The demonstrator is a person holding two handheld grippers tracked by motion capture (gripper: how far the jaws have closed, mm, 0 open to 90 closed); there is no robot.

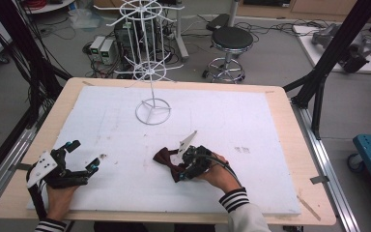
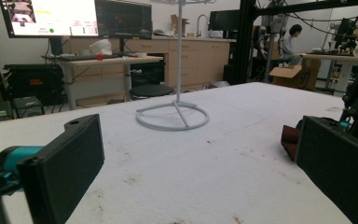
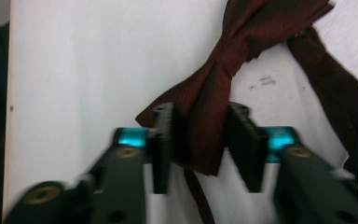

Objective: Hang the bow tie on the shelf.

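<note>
Pinching ribbed maroon fabric bow tie (image 3: 214, 93)

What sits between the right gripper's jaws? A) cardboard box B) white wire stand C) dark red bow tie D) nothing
C: in the right gripper view the right gripper has its jaws on either side of one wing of the dark red bow tie.

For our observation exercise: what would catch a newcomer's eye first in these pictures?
A dark red bow tie lies near the front of the white table mat, with the right gripper closed around one wing. Behind it stands a tall white wire rack.
</note>
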